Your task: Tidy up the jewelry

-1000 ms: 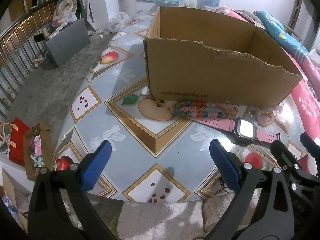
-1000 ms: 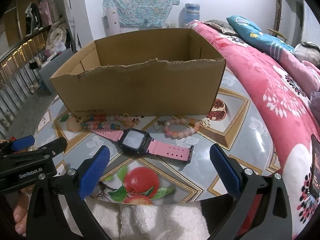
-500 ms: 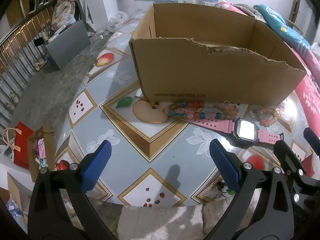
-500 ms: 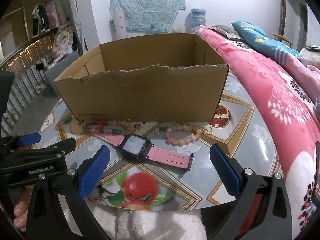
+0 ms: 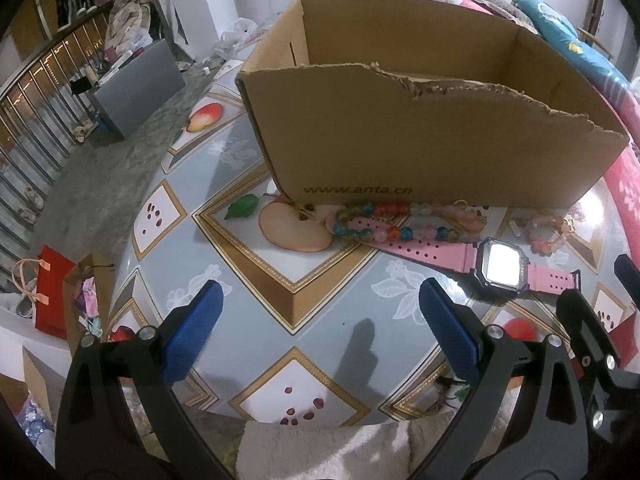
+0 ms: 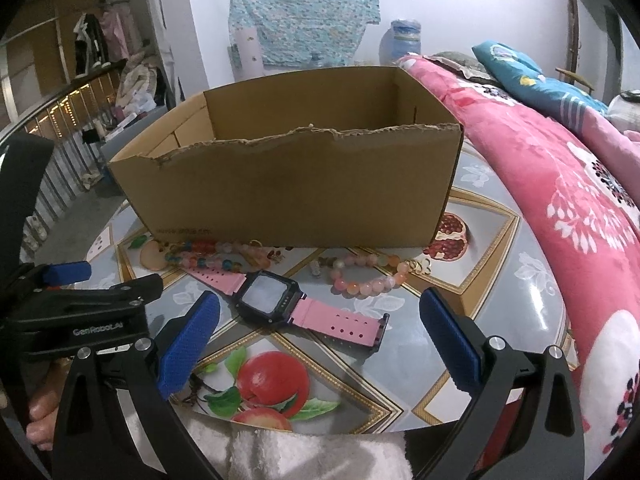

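Fruit-print glossy table (image 6: 516, 280), torn brown cardboard box (image 6: 296, 188) at 12 o'clock, apparently for collecting jewelry. Pink-strapped black digital watch (image 6: 280, 304) lies just before it between 2 bead bracelets (image 6: 368, 276), uncollected. Left gripper (image 5: 320, 344) and right gripper (image 6: 320, 340) hover spread wide, empty, probably ready to pick.

The floor of the cardboard box (image 6: 288, 192) is hidden behind its torn front wall; the print at that wall's lower left is too small to read; the pink blanket (image 6: 560, 200) runs off the frame's right edge.

"www.anta.cn" printed on the cardboard box (image 5: 356, 190) front wall, "GenRobot.AI" on the left gripper (image 6: 98, 330) body
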The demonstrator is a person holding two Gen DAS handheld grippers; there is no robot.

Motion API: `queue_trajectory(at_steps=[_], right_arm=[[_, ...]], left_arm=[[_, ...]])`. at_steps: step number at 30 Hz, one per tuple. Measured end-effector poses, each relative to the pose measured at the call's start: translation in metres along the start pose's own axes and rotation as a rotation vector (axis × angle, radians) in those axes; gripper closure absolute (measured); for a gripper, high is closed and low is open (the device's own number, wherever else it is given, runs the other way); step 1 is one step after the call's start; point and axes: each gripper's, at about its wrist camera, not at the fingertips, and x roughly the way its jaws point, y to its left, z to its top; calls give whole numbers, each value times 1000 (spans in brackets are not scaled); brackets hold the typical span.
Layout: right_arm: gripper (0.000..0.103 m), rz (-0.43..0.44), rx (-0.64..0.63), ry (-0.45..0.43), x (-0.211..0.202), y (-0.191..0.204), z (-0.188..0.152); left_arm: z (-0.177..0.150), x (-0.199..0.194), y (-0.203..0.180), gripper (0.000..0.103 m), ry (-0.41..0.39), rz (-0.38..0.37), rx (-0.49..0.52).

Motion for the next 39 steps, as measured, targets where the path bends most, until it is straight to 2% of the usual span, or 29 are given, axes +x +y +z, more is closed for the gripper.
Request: queue_trajectory(at_steps=[6, 12, 18, 25, 30, 34, 35, 39], right_arm=[[5, 29, -29, -28, -3, -2, -1], [5, 106, -110, -45, -2, 4, -1], [7, 175, -264, -44, 10, 30, 3], [21, 173, -407, 38, 35, 46, -1], [31, 157, -491, 105, 49, 52, -7], [43, 152, -500, 138, 52, 49, -8], [51, 144, -498, 142, 51, 47, -8], [52, 200, -449, 188, 53, 37, -1]], left_arm=[[-2, 4, -1, 8, -8, -5, 16], [-4, 11, 12, 8, -24, -31, 30], [-6, 10, 27, 8, -113, -105, 45], [-5, 12, 43, 8, -156, -228, 18], [-4, 21, 56, 8, -141, -387, -56], [-7, 22, 61, 8, -152, -433, -101], [-7, 22, 62, 8, -162, -439, -106], [-12, 16, 58, 8, -202, -423, -77]])
